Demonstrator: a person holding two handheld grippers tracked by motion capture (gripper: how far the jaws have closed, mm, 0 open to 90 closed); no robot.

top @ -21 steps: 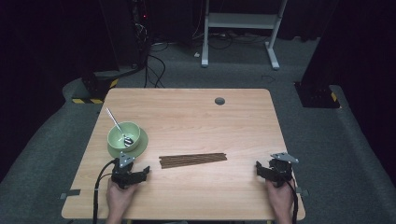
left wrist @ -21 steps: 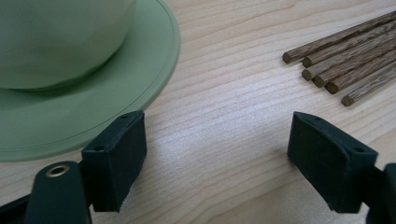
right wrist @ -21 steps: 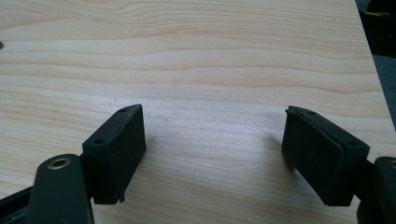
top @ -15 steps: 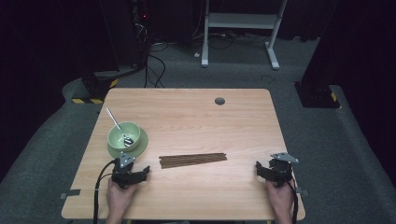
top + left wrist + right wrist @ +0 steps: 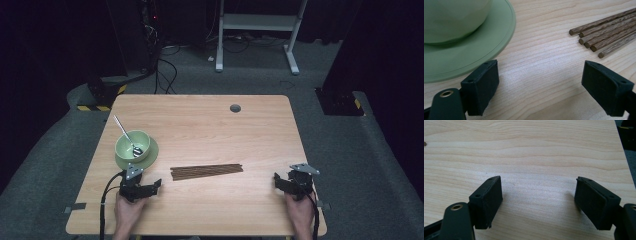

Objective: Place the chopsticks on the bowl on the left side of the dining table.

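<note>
A green bowl (image 5: pixel 132 145) with a metal spoon (image 5: pixel 127 137) in it stands on a green saucer (image 5: pixel 150 155) at the table's left. Several brown wooden chopsticks (image 5: pixel 206 171) lie side by side near the table's middle. My left gripper (image 5: pixel 150 187) rests on the table just in front of the saucer, open, with bare wood between its jaws. In the left gripper view the saucer (image 5: pixel 469 52) is at upper left and the chopstick ends (image 5: pixel 599 37) at upper right. My right gripper (image 5: pixel 280 182) sits at the front right, open over bare wood (image 5: pixel 536 187).
The wooden table (image 5: pixel 210 125) has a round cable hole (image 5: pixel 235 108) near its far edge. Grey carpet surrounds it, with a white desk frame (image 5: pixel 257 30) and cables (image 5: pixel 165 65) beyond. Cables trail from both grippers over the table's front edge.
</note>
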